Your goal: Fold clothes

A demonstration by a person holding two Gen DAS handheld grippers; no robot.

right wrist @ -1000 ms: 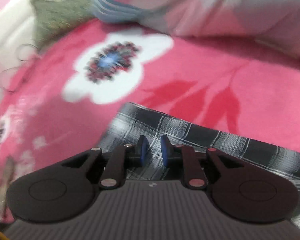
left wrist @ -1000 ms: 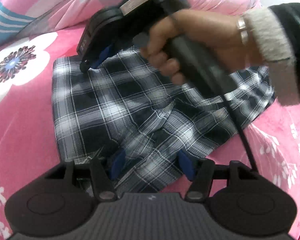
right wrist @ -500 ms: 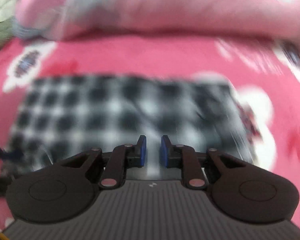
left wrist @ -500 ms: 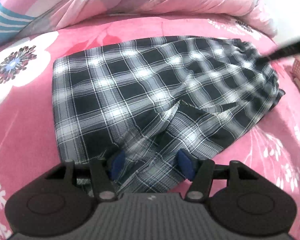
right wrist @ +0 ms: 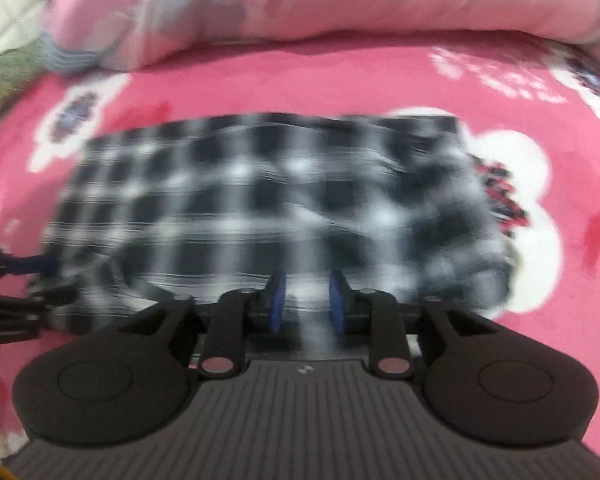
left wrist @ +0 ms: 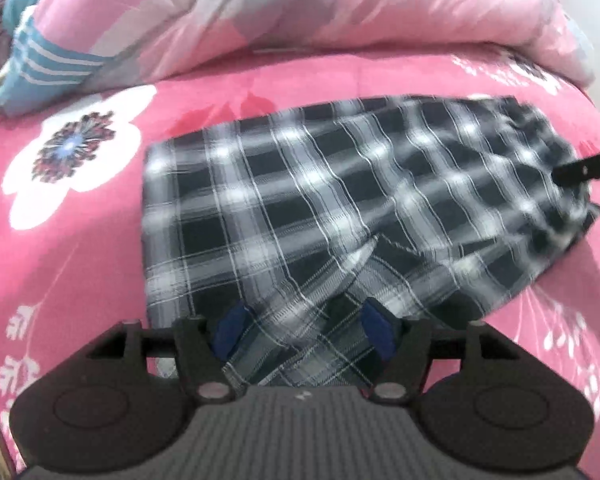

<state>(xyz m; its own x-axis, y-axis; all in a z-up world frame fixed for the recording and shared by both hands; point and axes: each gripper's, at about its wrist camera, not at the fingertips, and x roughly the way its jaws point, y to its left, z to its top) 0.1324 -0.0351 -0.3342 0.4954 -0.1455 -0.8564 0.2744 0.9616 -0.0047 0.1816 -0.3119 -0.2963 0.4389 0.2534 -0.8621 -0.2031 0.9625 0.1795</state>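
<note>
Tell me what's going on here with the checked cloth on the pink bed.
A person is folding a black-and-white plaid garment laid out on a pink floral bedspread, a gripper in each hand. The left gripper is at the garment's near edge, fingers opening with bunched cloth between them. The right gripper hangs over the near edge further along, its fingers also opening; that view is too blurred to tell whether they touch the cloth.

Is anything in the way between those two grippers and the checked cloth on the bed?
Nothing visible. The checked cloth lies between the opening jaws of the left gripper, and directly ahead of the opening right gripper.
</note>
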